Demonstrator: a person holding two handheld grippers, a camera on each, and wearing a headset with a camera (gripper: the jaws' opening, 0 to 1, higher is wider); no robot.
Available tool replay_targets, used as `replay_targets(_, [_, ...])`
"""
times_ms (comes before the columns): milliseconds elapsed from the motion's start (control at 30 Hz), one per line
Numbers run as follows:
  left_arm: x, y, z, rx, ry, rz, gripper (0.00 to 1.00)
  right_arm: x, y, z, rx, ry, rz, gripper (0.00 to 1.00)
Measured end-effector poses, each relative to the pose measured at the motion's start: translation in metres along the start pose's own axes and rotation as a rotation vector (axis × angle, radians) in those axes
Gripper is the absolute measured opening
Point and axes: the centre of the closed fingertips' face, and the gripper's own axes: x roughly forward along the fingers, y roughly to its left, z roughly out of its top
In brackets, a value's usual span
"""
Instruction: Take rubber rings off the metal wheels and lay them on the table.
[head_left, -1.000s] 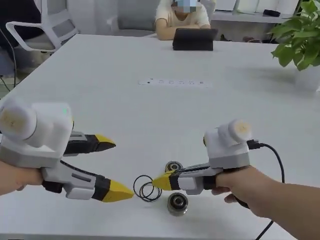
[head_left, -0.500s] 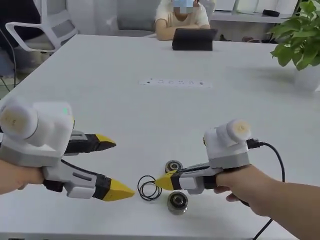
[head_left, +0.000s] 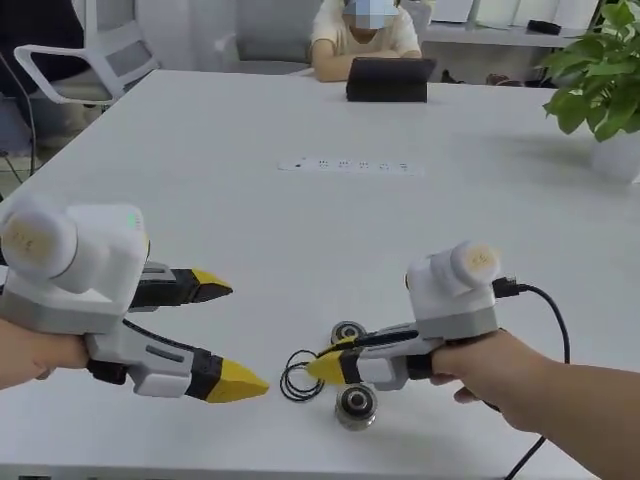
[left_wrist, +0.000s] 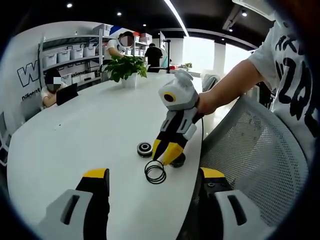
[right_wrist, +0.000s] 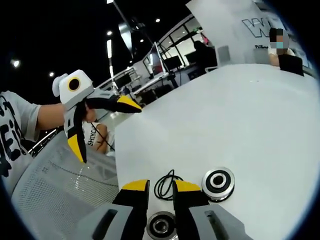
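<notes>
Two black rubber rings (head_left: 297, 375) (left_wrist: 155, 171) (right_wrist: 167, 184) lie overlapped on the white table. Two bare metal wheels flank them, one farther off (head_left: 347, 332) (left_wrist: 144, 148) (right_wrist: 218, 182) and one nearer (head_left: 355, 403) (right_wrist: 161, 226). My right gripper (head_left: 318, 366) (right_wrist: 161, 186) has its yellow tips at the rings' right edge. Its jaws stand a narrow gap apart, and the rings show through that gap. My left gripper (head_left: 232, 335) (left_wrist: 154, 175) hovers to the left of the rings, wide open and holding nothing. In the left gripper view the right gripper (left_wrist: 166, 151) points down at the rings.
A white power strip (head_left: 350, 165) lies mid-table. At the far end a person sits behind a dark laptop (head_left: 390, 78), and a potted plant (head_left: 600, 85) stands at the far right. The table's near edge runs just below the wheels. A cable (head_left: 545, 320) trails from the right gripper.
The rings have slid slightly right, closer under the right gripper's tips. The left gripper and both wheels have stayed where they were.
</notes>
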Motion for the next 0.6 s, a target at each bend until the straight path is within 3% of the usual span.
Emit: replay_targets(600, [0.0052, 0.0022, 0.0012, 0.001, 0.008, -0.007, 0.69, -0.0045, -0.0003, 0.004, -0.072, -0.025, -0.013, 0.3])
